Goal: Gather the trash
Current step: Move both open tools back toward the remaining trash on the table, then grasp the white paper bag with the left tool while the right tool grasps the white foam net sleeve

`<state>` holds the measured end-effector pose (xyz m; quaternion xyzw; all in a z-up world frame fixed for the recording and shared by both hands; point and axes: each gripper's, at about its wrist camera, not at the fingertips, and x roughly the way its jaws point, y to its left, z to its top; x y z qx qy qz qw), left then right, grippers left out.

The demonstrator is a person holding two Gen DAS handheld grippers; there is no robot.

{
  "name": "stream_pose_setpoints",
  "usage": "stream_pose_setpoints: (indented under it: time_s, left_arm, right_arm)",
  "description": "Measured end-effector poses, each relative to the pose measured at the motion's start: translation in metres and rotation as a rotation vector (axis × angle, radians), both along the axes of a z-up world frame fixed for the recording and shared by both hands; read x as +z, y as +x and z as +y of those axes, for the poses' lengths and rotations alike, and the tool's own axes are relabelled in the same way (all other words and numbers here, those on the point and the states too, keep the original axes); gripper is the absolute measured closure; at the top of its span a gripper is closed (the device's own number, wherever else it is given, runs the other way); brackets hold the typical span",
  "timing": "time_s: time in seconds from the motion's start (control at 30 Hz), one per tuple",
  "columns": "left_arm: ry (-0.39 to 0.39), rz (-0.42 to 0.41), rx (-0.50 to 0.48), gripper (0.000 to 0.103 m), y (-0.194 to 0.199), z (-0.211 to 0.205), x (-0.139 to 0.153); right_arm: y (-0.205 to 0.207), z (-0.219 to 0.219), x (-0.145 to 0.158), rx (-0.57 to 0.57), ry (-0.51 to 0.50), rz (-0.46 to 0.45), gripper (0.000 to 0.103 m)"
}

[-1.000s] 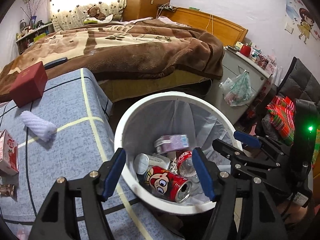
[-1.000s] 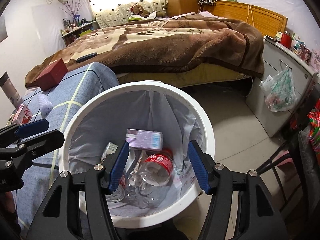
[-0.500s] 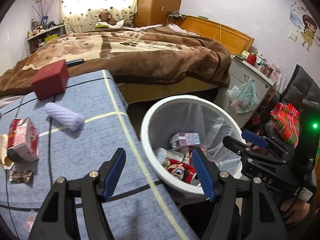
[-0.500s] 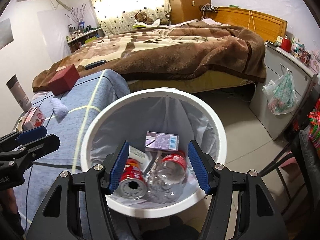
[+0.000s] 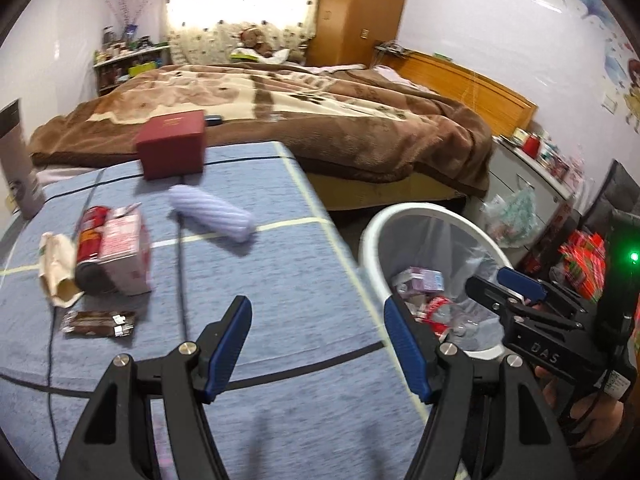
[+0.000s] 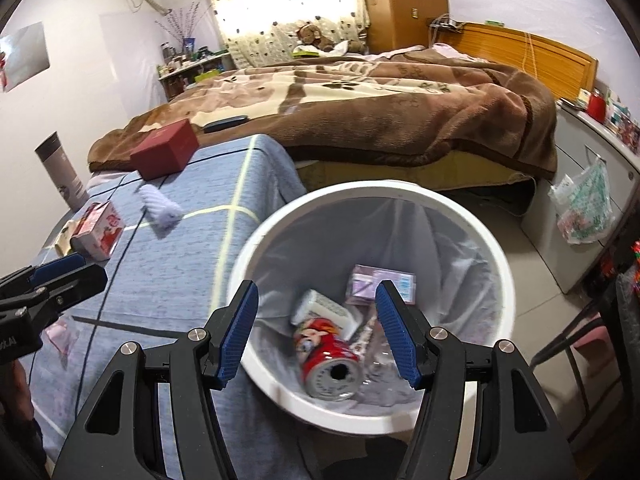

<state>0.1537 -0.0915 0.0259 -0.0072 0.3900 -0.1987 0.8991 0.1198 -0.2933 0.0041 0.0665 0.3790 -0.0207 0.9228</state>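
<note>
Left gripper [image 5: 316, 344]: we see both blue pads spread apart with nothing between them; it hangs over the blue cloth near the lower centre of the left wrist view.
Right gripper [image 6: 316, 332]: we read it as spread wide and empty, poised above the bin in the lower centre of the right wrist view.
Bins: one white bin [image 6: 496, 268] with a pale liner, on the floor just beside the table edge.
Trash in bin, counted: one red can [image 6: 328, 360], one purple carton [image 6: 380, 284], one white box [image 6: 324, 310], one clear bottle [image 6: 376, 352] lying beside the can.
Trash on table, counted: we log one red-and-white carton [image 5: 122, 250], one red can [image 5: 91, 248] touching its left side, one crumpled paper bag [image 5: 56, 268] at far left, one brown wrapper [image 5: 98, 323] below them.
Table [image 5: 280, 272]: blue cloth with pale and dark lines.
Other items on table: one maroon box [image 5: 172, 150] at the far edge; one lilac ribbed roll [image 5: 212, 218] in the middle; one grey tumbler [image 6: 62, 176] at upper left.
Surroundings: bed with brown blanket [image 6: 360, 112] behind; one plastic bag [image 6: 588, 208] hanging on a grey cabinet at right.
Obstruction: we note the lilac ribbed roll lies between the maroon box and the carton group; nothing lies between the left gripper and the wrapper.
</note>
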Motion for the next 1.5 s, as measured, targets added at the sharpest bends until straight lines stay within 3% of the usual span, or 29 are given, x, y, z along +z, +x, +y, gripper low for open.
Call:
stream_pose_setpoints:
  time_s: [0.5,0.93,1.1,1.5]
  left_arm:
    - [-0.009,-0.01,0.209,0.032,0.006,0.107,0.0]
    - [-0.028,0.006,0.386,0.031,0.029,0.199,-0.005]
    - [-0.013,0.036,0.425,0.031,0.046,0.219,-0.012]
    - [-0.063,0.127,0.452,0.03,0.093,0.231,-0.041]
  right_arm:
    - [0.024,0.064,0.003,0.138,-0.005,-0.012,0.04]
    - [0.062,0.121,0.008,0.262,-0.069,-0.012,0.04]
    - [0.083,0.135,0.004,0.287,-0.115,0.013,0.04]
    - [0.12,0.148,-0.007,0.322,-0.154,0.056,0.04]
